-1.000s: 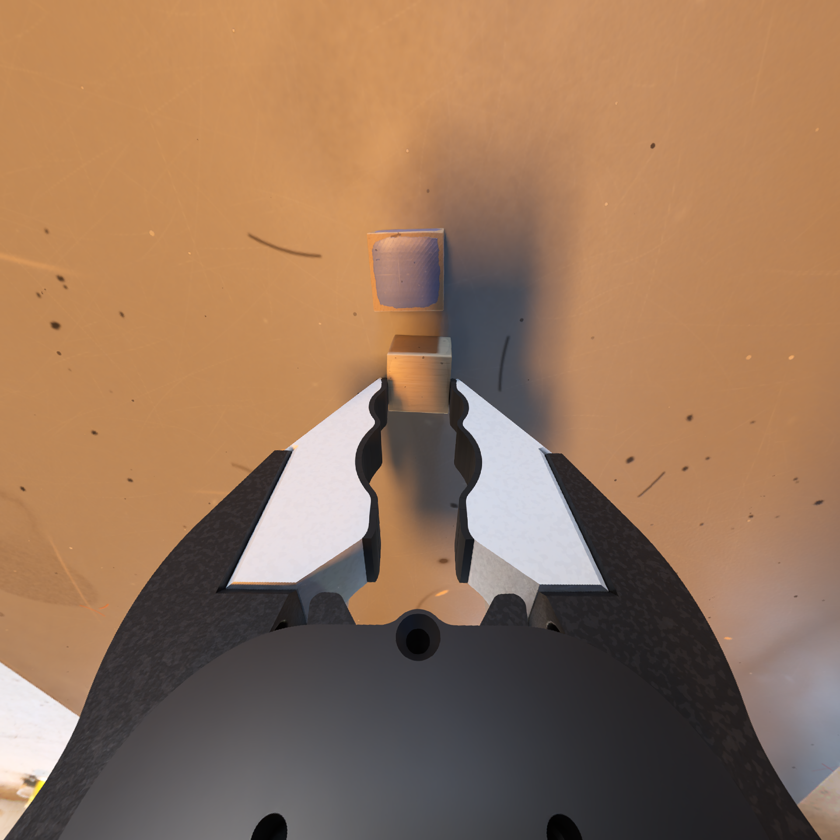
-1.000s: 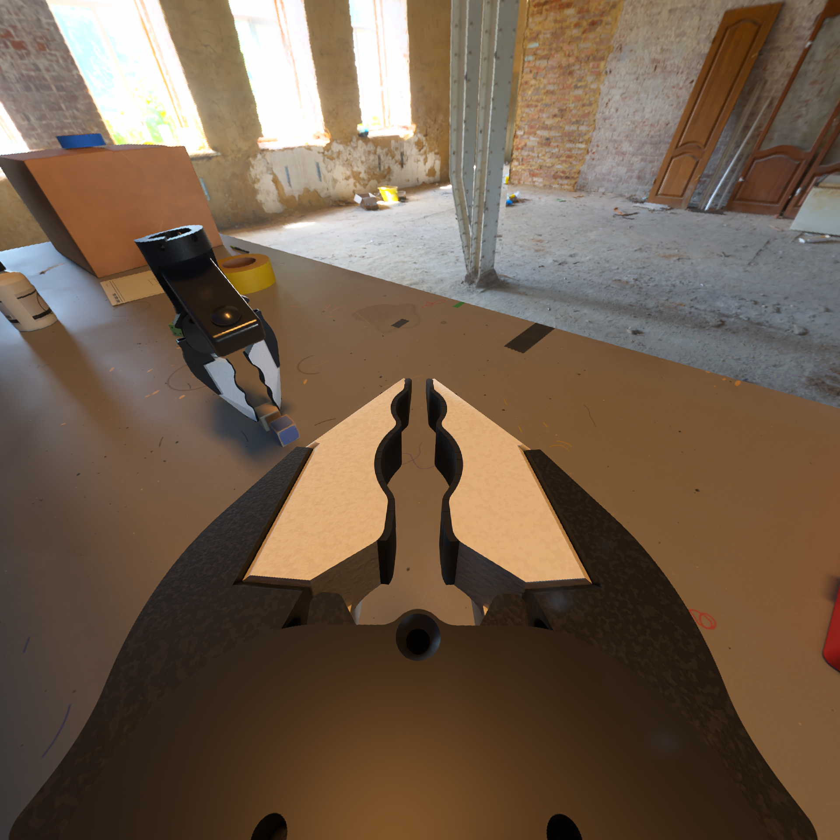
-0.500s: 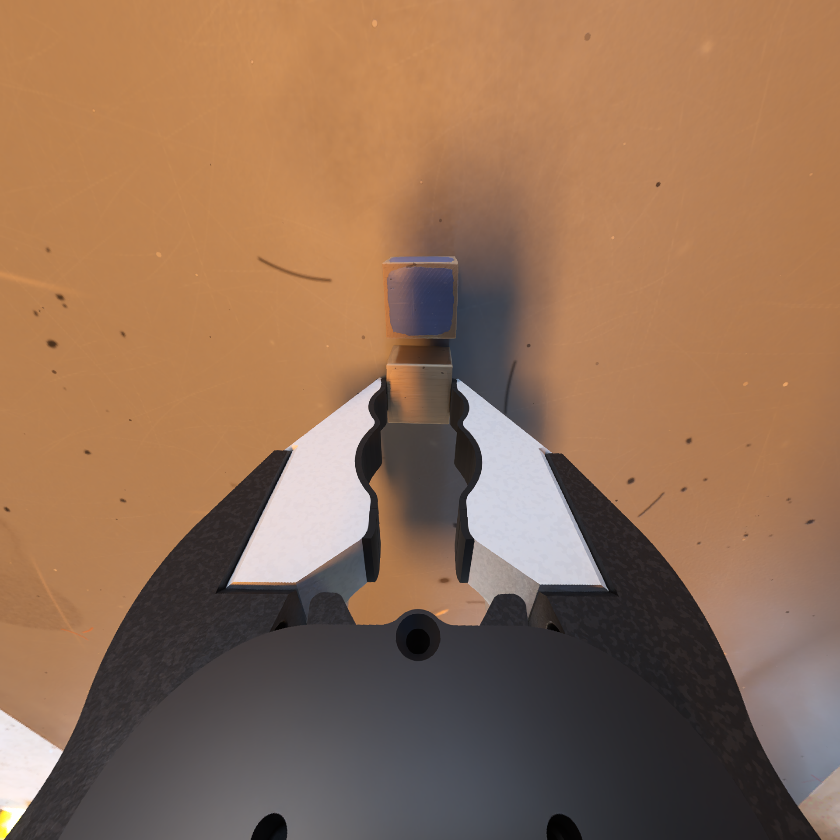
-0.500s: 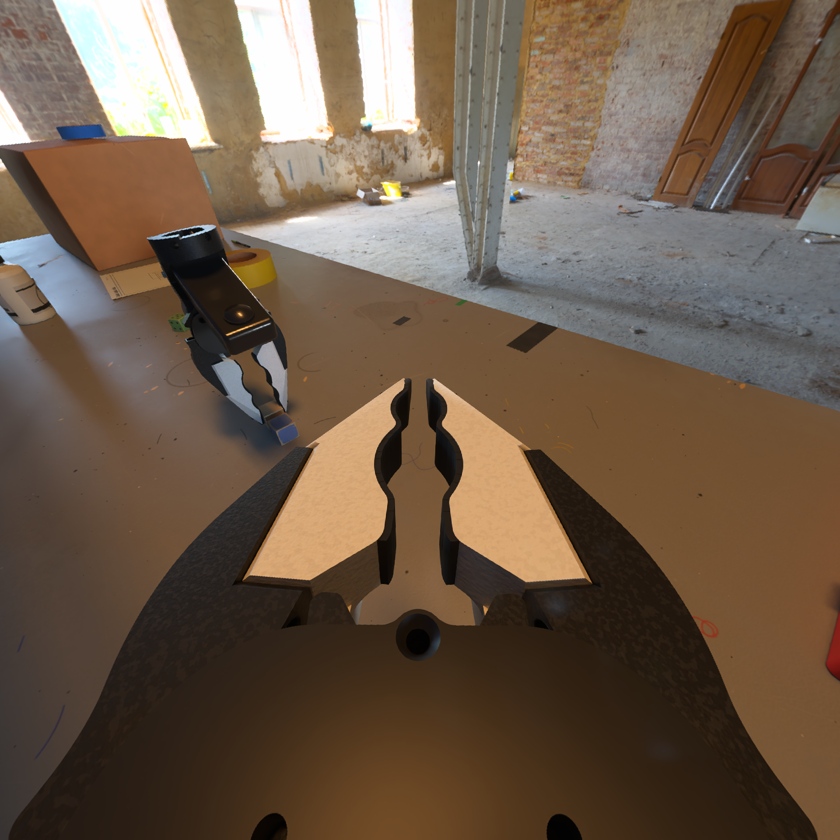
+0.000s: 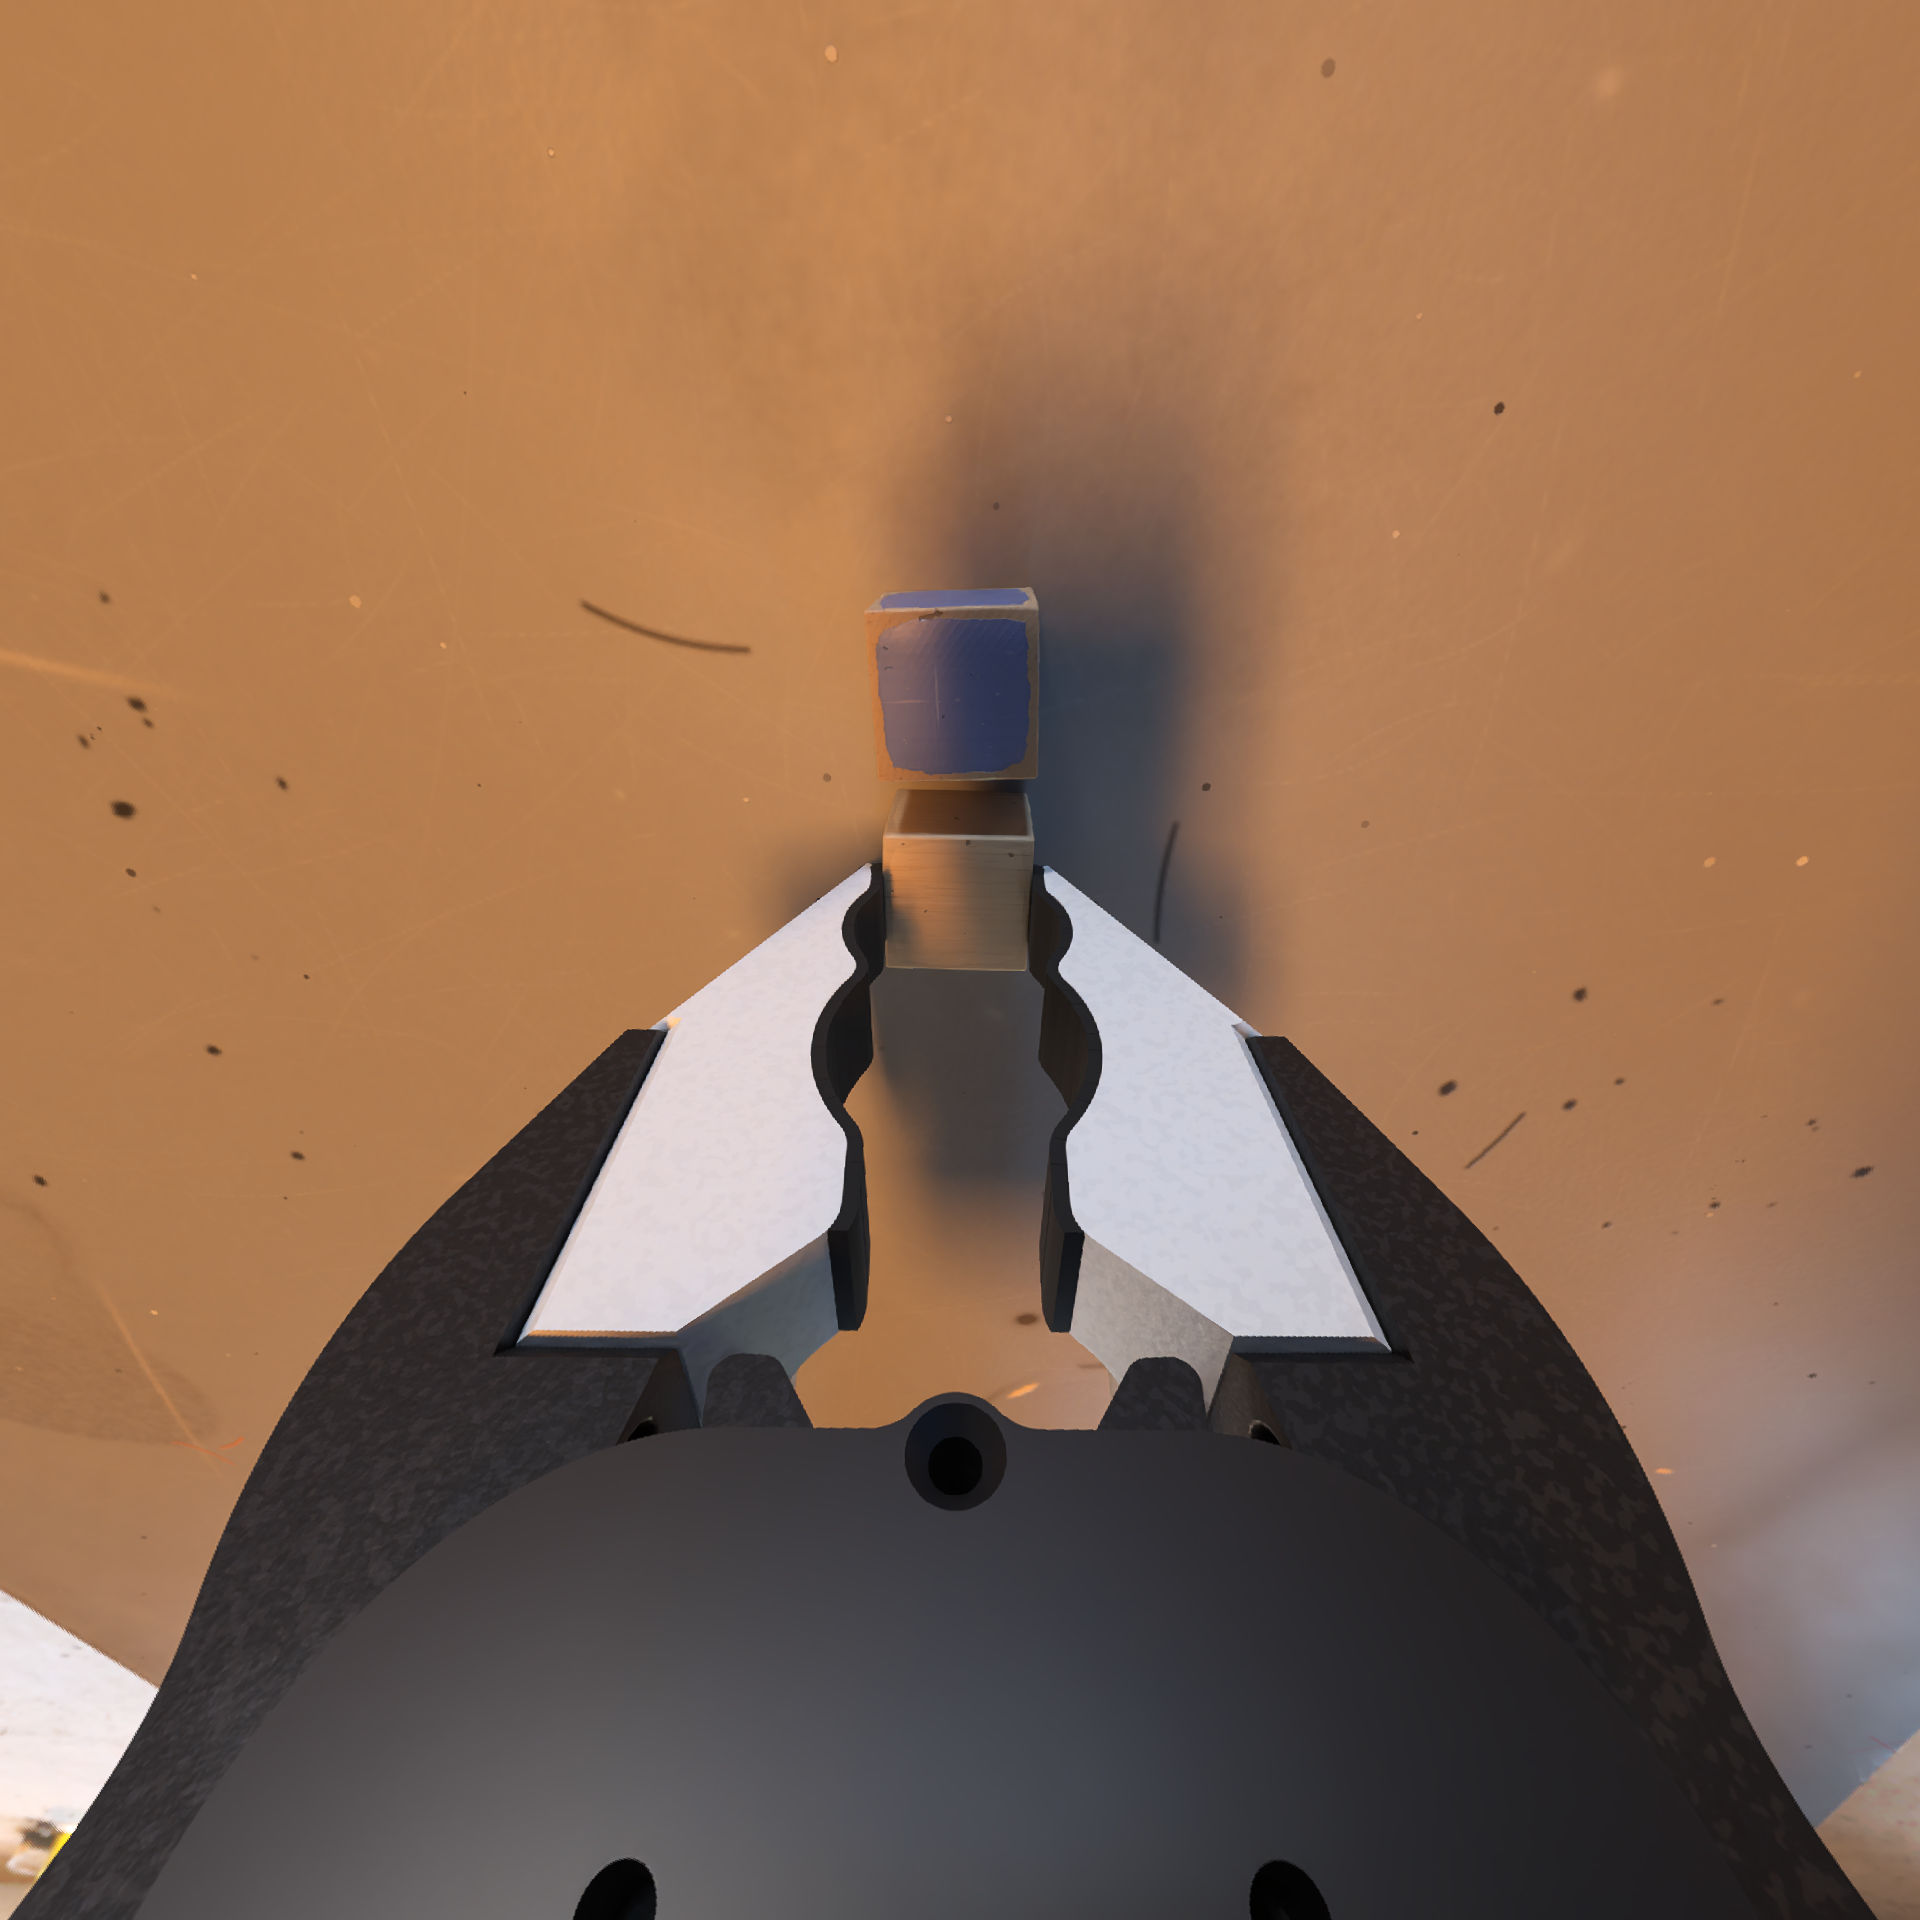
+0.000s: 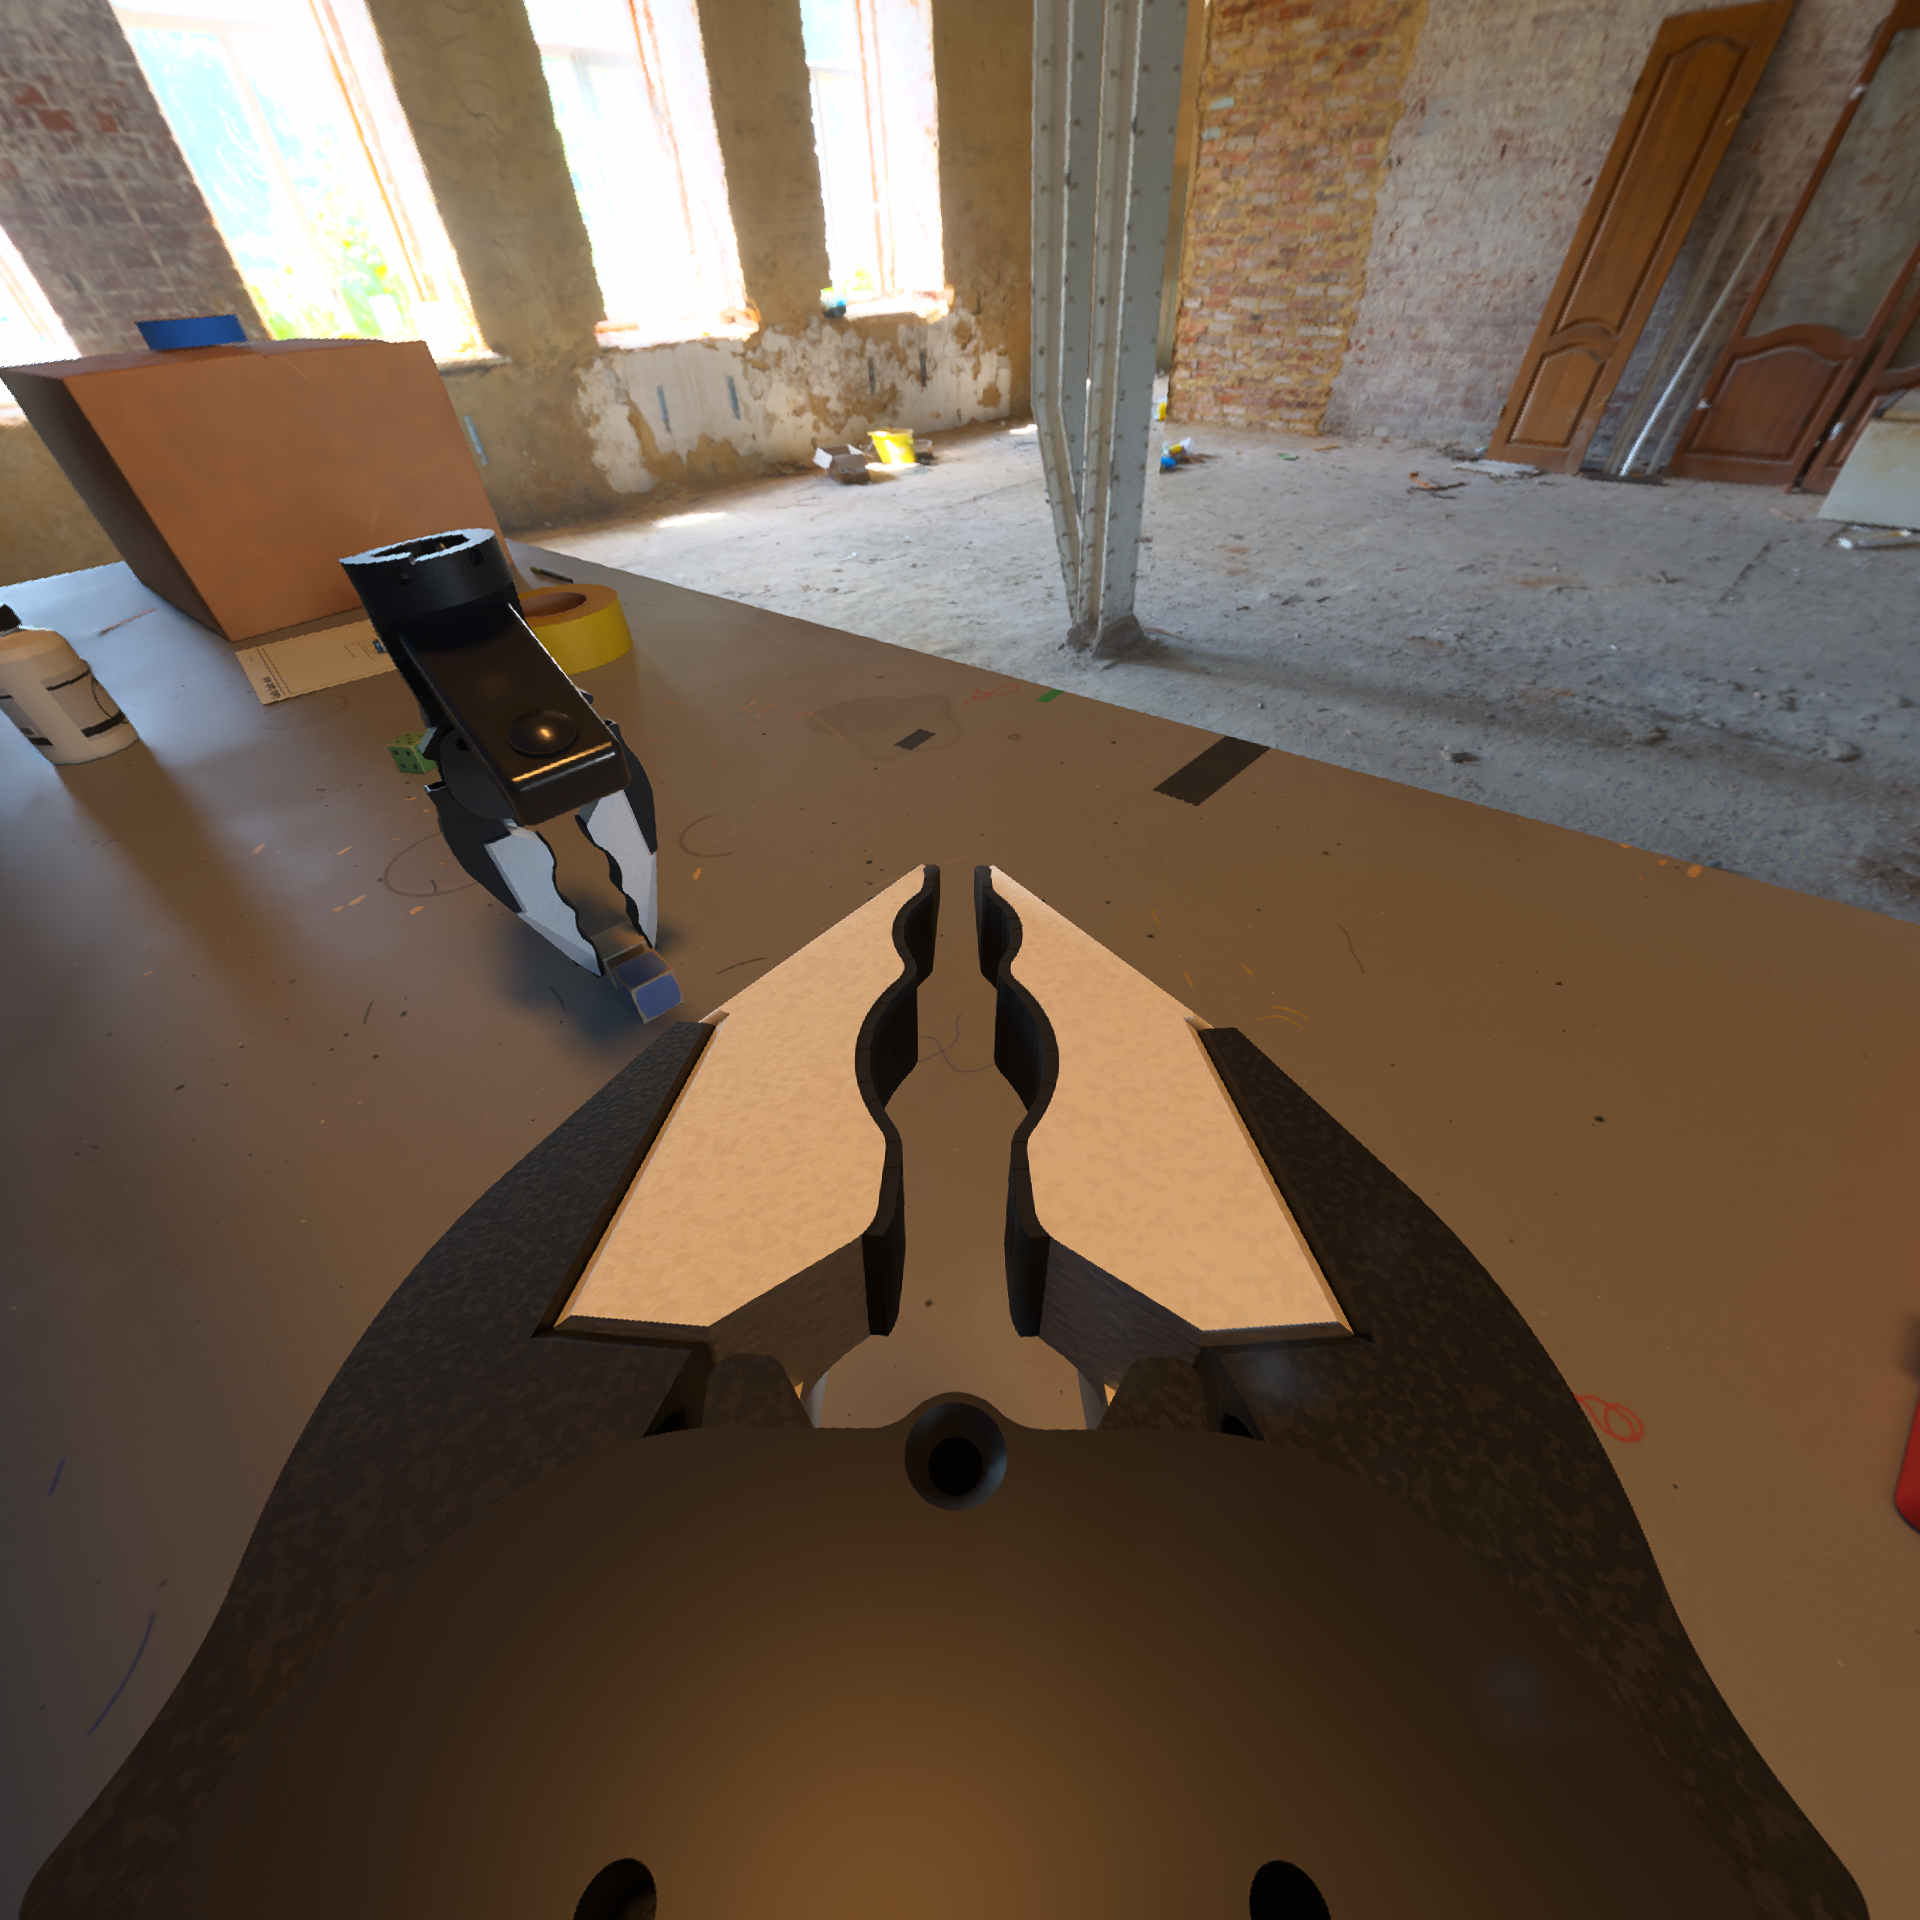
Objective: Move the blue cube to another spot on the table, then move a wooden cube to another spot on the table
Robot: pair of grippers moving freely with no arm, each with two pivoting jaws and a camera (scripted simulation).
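Note:
My left gripper (image 5: pixel 956 883) is shut on a plain wooden cube (image 5: pixel 957 906), held by its fingertips close over the brown table (image 5: pixel 416 416). I cannot tell if the cube touches the table. The blue cube (image 5: pixel 956 691), blue faces with wooden edges, sits on the table just beyond the wooden cube, with a narrow gap between them. In the right wrist view the left gripper (image 6: pixel 623 935) tilts down at the left, with the wooden cube (image 6: pixel 620 948) in its tips and the blue cube (image 6: pixel 655 992) in front. My right gripper (image 6: pixel 956 883) is shut and empty, above the table.
At the far left of the table stand a cardboard box (image 6: pixel 260 468), a yellow tape roll (image 6: pixel 582 623), a white bottle (image 6: pixel 57 696), a sheet of paper (image 6: pixel 312 660) and a green die (image 6: pixel 410 753). A red object (image 6: pixel 1910 1475) shows at the right edge. The table's far edge runs diagonally behind.
My left gripper has carried the wooden cube forward until it sits just short of the blue cube. The blue cube has stayed put. The right gripper has barely moved.

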